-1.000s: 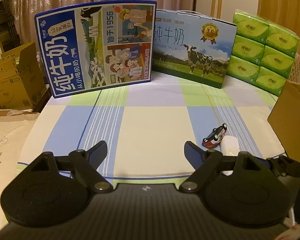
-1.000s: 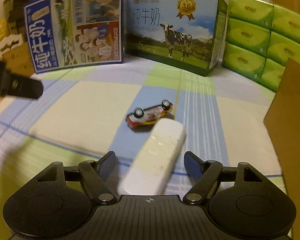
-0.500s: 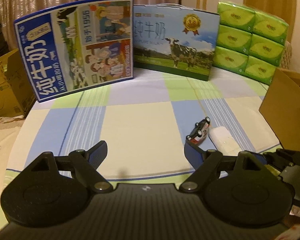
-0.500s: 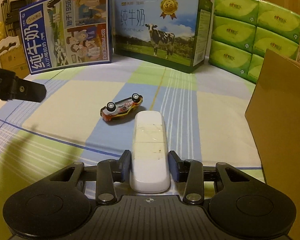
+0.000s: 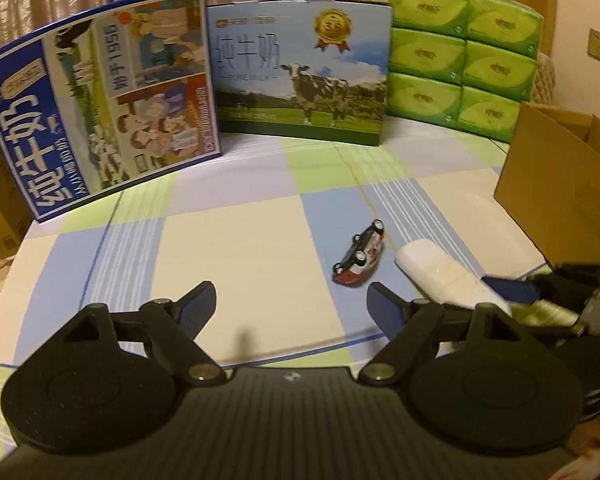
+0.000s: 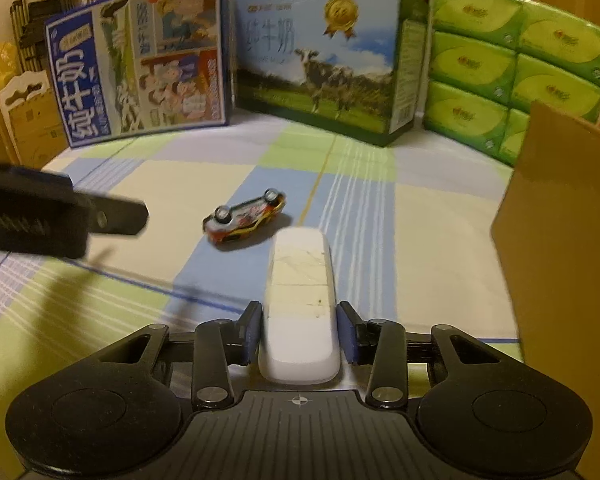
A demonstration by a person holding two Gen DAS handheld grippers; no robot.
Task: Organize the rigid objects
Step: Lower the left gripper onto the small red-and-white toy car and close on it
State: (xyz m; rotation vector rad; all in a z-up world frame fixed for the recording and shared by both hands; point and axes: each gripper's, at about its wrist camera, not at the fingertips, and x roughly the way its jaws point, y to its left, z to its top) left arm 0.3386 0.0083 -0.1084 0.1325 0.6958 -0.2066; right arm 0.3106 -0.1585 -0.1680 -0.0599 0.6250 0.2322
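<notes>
White remote [image 6: 300, 300] lengthwise betw. jaws, pointing away.

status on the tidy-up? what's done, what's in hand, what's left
Done: nothing visibly put away; the inside of the brown cardboard box can't be seen. In hand: the right gripper is shut on the white oblong plastic case. Left: the small red-and-white toy car lies overturned on the checked cloth; the left gripper, jaws apart and just narrowed slightly, holds nothing.

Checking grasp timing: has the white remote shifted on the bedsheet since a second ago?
Yes. The white remote lay slanted toward the toy car; now it points straight ahead, clamped in the right gripper, whose jaws just closed.
</notes>
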